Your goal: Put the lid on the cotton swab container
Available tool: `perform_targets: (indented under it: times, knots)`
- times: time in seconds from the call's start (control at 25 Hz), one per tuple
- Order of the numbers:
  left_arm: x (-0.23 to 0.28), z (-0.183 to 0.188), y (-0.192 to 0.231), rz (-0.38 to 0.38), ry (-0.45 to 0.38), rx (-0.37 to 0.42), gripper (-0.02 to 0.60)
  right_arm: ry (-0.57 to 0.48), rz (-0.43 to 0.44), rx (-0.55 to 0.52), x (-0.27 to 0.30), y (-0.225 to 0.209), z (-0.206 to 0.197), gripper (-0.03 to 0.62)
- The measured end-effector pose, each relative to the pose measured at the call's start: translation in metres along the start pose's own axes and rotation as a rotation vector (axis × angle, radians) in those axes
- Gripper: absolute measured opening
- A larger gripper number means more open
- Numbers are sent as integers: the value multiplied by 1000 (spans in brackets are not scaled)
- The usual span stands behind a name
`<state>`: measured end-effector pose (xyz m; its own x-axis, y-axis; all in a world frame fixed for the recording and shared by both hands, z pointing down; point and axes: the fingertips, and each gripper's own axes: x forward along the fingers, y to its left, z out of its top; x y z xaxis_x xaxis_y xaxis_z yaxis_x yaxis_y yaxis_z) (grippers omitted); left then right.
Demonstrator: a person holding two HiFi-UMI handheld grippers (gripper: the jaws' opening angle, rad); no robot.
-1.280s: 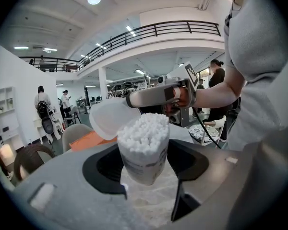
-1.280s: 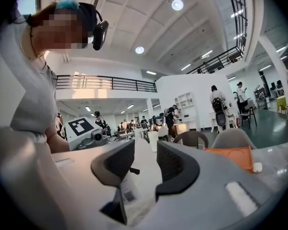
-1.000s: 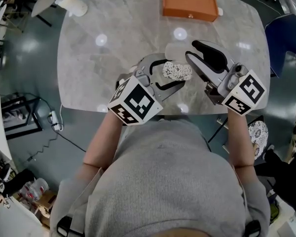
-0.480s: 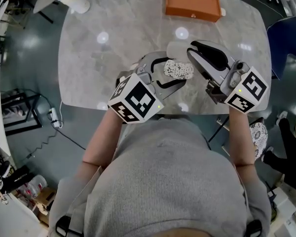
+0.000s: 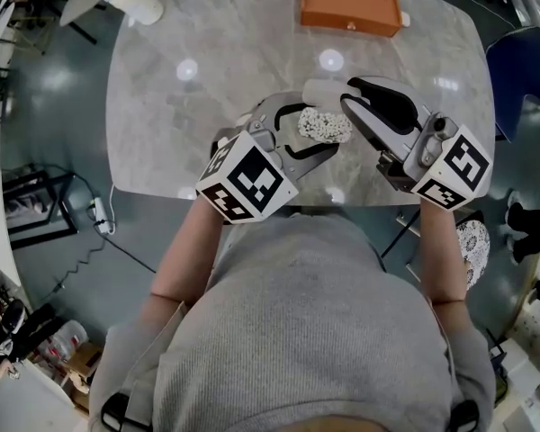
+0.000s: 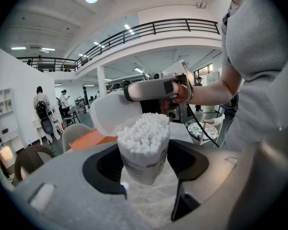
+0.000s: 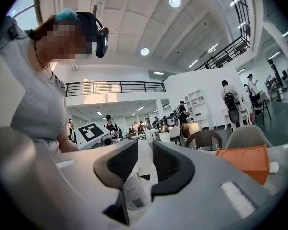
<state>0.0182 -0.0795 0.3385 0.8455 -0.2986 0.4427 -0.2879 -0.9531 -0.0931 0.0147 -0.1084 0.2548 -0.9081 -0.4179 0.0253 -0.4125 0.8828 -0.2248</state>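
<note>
One cotton swab container (image 6: pixel 144 147), one lid (image 6: pixel 110 113), one orange box (image 5: pixel 351 4)

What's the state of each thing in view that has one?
container: open, full of swabs, clamped in the left gripper.
lid: off, tilted by the swab tops, clamped in the right gripper.
left gripper: shut on container.
right gripper: shut on lid; jaws have just been closing.
orange box: flat on the table, apart from both grippers.
</note>
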Motion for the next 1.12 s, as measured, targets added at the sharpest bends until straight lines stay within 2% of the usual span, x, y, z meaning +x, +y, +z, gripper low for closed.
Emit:
perform_targets:
  times: [0.6,1.12]
  knots:
    - [-7,-2,-3,8,-15,-35,278,-69,99,96,-2,23,7,115]
    - [-6,1,5,26,-23,-46,276,-72,140,89,-3,29,8,100]
